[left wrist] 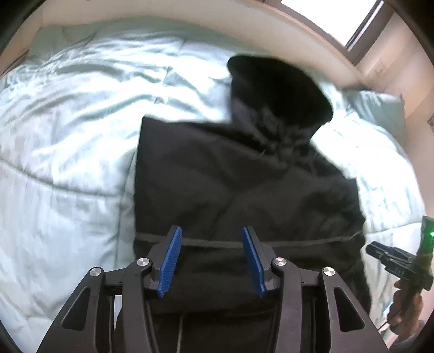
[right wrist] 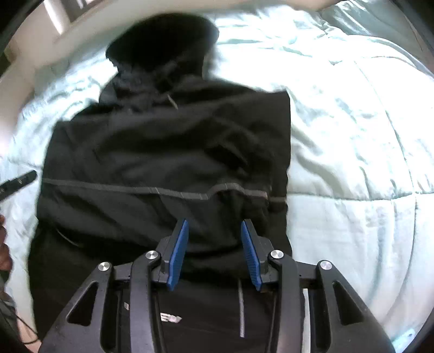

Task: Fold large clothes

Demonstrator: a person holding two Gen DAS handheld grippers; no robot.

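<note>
- Blue-padded left tongs (left wrist: 211,260) fill the bottom of my left wrist view, jaws spread apart and gripping nothing, hovering over the lower part of the garment.
- Right tongs (right wrist: 214,252) sit the same way in my right wrist view: released, pads apart, nothing between them.
- Black hoodie (left wrist: 244,176) lies on the bed, its sides folded in to a rough rectangle, with the hood (left wrist: 279,87) at the far end.
- Grey seam line (right wrist: 162,191) crosses the hoodie from side to side, just beyond my right tongs.
- Pale blue-green comforter (left wrist: 67,135) is under the hoodie and spreads around it on every side; it is wrinkled and brightly lit.
- Pillow (left wrist: 377,106) rests at the far right corner of the bed.
- Window (left wrist: 339,19) shows above the bed's far edge.
</note>
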